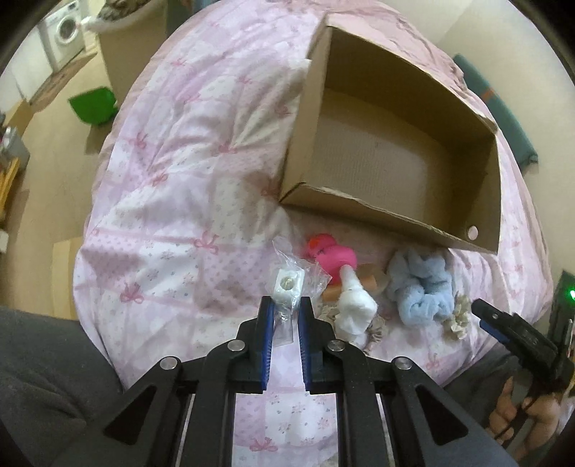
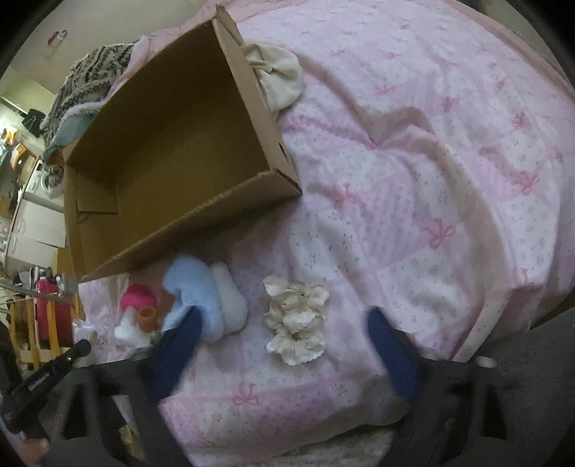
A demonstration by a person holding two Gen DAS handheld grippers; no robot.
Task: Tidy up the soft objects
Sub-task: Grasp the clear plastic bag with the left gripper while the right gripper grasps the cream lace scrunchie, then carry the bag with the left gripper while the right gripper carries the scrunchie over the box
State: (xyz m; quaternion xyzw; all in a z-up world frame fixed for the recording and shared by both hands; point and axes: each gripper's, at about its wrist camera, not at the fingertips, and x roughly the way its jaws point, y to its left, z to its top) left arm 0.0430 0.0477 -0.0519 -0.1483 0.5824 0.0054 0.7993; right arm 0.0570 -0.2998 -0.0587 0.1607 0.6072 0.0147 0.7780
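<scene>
My left gripper (image 1: 284, 309) clenched a crinkly clear packet (image 1: 287, 287); my right gripper (image 2: 284, 323) gaped over the cream scrunchie (image 2: 296, 319). The cardboard box (image 1: 298, 143) waited at one o'clock. I judged the slick plastic might slip out mid-carry.

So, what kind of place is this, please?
Most likely a bedroom in a home: the work happens on a bed with a pink bow-print quilt, a washing machine stands beyond it, and a patterned blanket lies behind the cardboard box.
</scene>
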